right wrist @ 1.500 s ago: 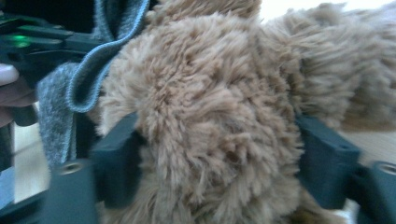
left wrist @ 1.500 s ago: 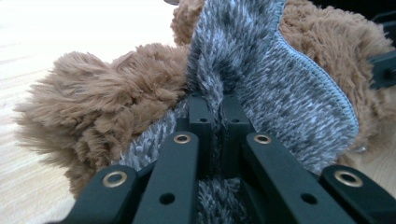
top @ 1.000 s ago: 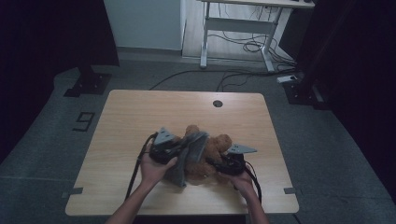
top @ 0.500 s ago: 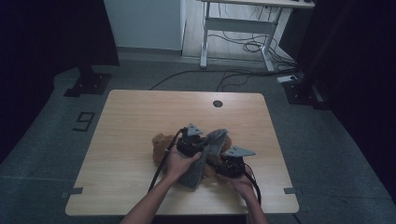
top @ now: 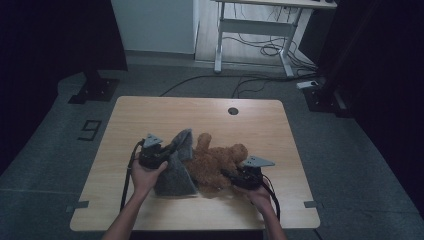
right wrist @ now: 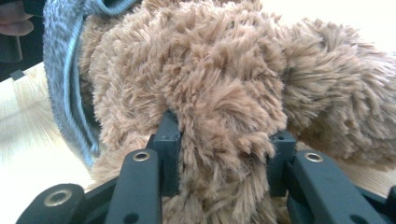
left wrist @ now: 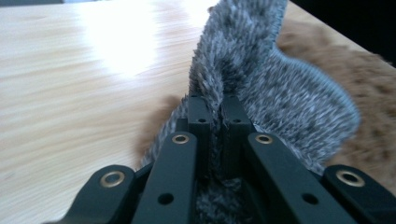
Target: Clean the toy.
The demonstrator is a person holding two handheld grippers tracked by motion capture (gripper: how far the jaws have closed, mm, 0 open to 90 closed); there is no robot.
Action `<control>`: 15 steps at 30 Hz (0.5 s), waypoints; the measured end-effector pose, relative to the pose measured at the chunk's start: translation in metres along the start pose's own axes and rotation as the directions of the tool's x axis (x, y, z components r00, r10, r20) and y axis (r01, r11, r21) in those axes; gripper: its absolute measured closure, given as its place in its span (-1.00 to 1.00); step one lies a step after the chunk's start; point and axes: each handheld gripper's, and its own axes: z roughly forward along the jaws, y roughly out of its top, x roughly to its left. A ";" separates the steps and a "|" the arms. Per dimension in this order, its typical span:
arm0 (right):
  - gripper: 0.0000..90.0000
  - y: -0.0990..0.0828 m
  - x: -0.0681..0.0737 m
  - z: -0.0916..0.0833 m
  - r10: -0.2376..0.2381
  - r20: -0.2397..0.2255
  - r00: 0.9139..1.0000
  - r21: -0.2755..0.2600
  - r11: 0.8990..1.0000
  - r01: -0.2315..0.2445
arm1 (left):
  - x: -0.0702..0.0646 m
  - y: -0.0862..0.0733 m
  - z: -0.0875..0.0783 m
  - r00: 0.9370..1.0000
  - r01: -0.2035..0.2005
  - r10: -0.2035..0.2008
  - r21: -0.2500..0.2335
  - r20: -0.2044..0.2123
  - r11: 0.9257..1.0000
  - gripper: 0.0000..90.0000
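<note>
From the high view, a brown teddy bear [top: 216, 161] lies near the front middle of a pale wooden table [top: 150, 112], with a grey furry cloth [top: 176, 167] draped against its left side. The left gripper [top: 167, 150] sits at the cloth's upper left edge, held in the person's left hand [top: 142, 175]; the right gripper [top: 231, 176] meets the bear's lower right, held in the right hand [top: 260, 192]. A round cable hole [top: 233, 111] is set in the far part of the tabletop. On the grey carpet to the left of the table a dark mark reads like the figure 9 [top: 90, 130]. Beyond the table stands a white desk frame [top: 250, 25] with loose cables [top: 260, 50] on the floor beneath it; dark stands edge the room on both sides.

The left gripper view shows the left gripper [left wrist: 212, 105] closed tight on a raised fold of the grey cloth [left wrist: 243, 60], its jaws nearly meeting with the pile pinched between them. The bear's brown fur [left wrist: 369, 93] lies behind and to the right, and bare wood grain [left wrist: 70, 70] with a bright glare lies to the left.

The right gripper view shows the right gripper [right wrist: 224, 135] clamped on a thick tuft of the bear [right wrist: 210, 79], fur bulging between and over the jaws. The cloth's grey edge [right wrist: 65, 70] hangs at the left, and fingertips [right wrist: 14, 18] show at the top left corner. No brand or label is readable on either toy.
</note>
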 end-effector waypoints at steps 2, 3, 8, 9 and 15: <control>0.33 0.000 0.000 0.000 0.001 0.000 1.000 0.000 1.000 -0.001 | 0.009 -0.004 -0.001 1.000 0.015 -0.015 0.021 -0.023 1.000 0.89; 0.33 0.000 0.000 0.000 0.001 0.001 1.000 0.000 1.000 -0.001 | 0.014 -0.007 0.000 0.999 0.032 -0.031 0.035 -0.027 0.999 0.89; 0.33 0.000 -0.001 0.000 0.002 -0.002 1.000 0.001 1.000 -0.002 | 0.022 -0.013 0.001 0.995 0.099 -0.099 0.021 0.022 0.995 0.89; 0.33 -0.001 -0.001 0.000 0.005 -0.005 1.000 0.001 1.000 -0.005 | 0.018 -0.009 0.000 0.996 0.086 -0.087 0.015 0.018 0.996 0.89; 0.33 -0.001 -0.002 0.000 0.007 -0.006 1.000 -0.001 1.000 -0.007 | -0.023 0.023 -0.003 0.995 0.000 0.005 -0.046 0.100 0.999 0.89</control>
